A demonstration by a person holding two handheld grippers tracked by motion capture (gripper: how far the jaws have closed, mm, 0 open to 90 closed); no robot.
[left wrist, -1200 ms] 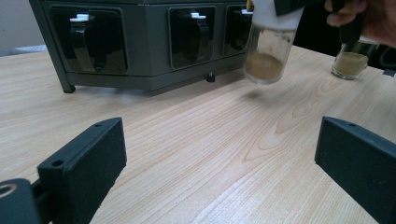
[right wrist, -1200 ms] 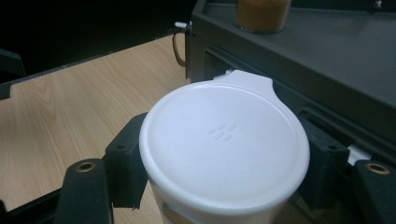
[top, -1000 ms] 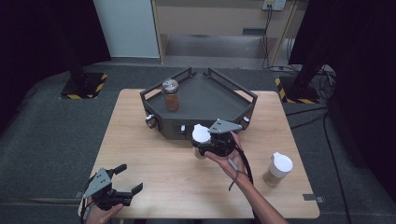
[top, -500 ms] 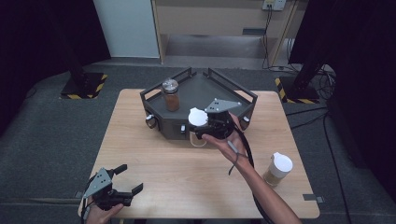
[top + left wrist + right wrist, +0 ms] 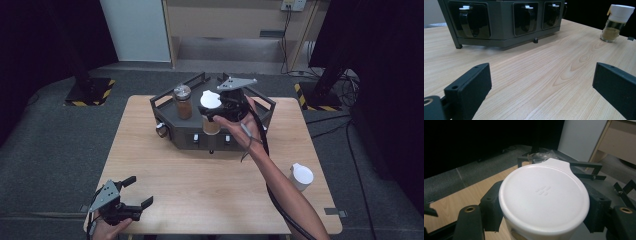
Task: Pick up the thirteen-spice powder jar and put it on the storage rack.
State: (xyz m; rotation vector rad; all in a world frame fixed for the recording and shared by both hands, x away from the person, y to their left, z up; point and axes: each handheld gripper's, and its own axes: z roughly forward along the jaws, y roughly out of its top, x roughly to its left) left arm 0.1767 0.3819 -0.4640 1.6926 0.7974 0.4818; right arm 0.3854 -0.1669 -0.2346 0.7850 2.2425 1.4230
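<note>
My right gripper is shut on a spice jar with a white lid and brown contents. It holds the jar upright in the air over the front part of the dark six-sided rack. In the right gripper view the black pads press on the jar from both sides just under the lid. My left gripper rests near the table's front left corner, open, with bare wood between its jaws.
A brown jar with a clear lid stands in the rack's left part. Another white-lidded jar stands on the table at the right. The rack's front wall has clips in dark recesses.
My right gripper has lifted the white-lidded jar from in front of the rack up and away, to above the rack's front part. The left gripper has stayed still.
</note>
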